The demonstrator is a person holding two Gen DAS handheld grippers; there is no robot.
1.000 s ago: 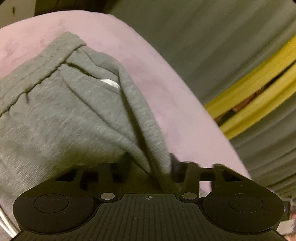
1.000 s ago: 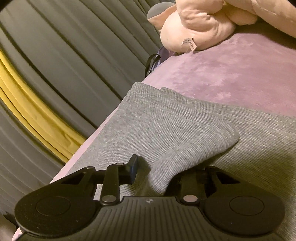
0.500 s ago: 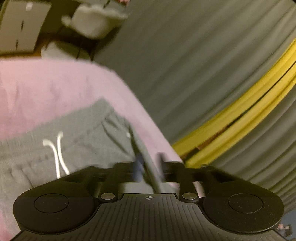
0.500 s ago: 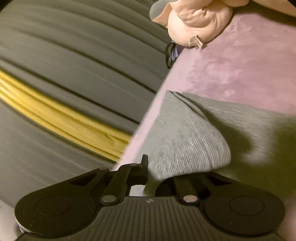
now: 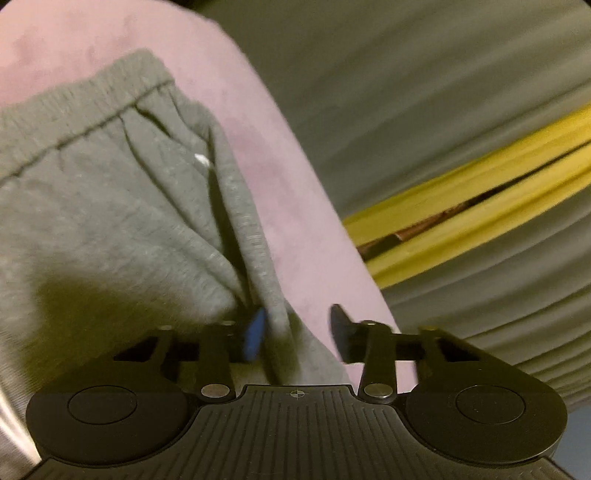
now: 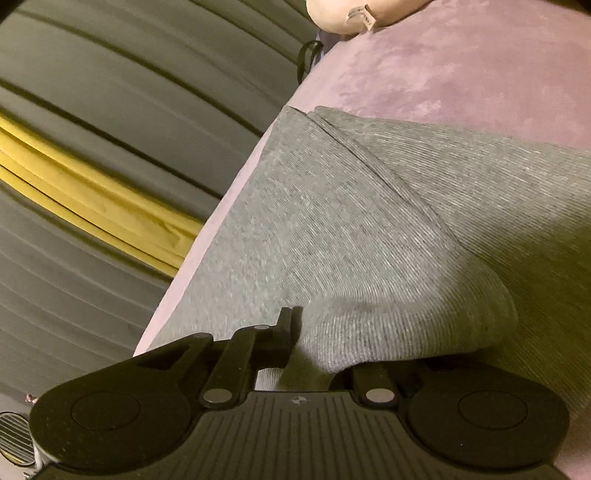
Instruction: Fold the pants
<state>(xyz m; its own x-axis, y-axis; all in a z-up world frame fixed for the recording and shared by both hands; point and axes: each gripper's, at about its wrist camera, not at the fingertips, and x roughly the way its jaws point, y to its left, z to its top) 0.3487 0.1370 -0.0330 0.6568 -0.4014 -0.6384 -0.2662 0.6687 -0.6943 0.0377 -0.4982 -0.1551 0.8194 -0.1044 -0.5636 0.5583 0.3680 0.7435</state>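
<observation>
Grey sweatpants (image 5: pixel 110 229) lie on a mauve bed cover (image 5: pixel 280 192), their waistband (image 5: pixel 85 107) at the upper left of the left wrist view. A raised fold of them (image 5: pixel 258 258) runs down between the fingers of my left gripper (image 5: pixel 295 328). Its jaws are closing, and a strip of cover still shows between the fold and the right finger (image 5: pixel 340 328). In the right wrist view the ribbed grey pants (image 6: pixel 369 221) fill the middle. My right gripper (image 6: pixel 314 343) is shut on a bunched lump of that cloth, which hides its right finger.
The bed's edge (image 6: pixel 221 229) falls away to a pleated grey curtain (image 6: pixel 110 92) with a yellow band (image 5: pixel 480 206). A peach plush toy (image 6: pixel 351 14) and a black strap (image 6: pixel 306 59) sit at the far end of the cover.
The left gripper let go of the fold, drew back so the drawstring showed, then returned close with wider jaws around the fold. The right gripper closed on the cloth and shifted with it.
</observation>
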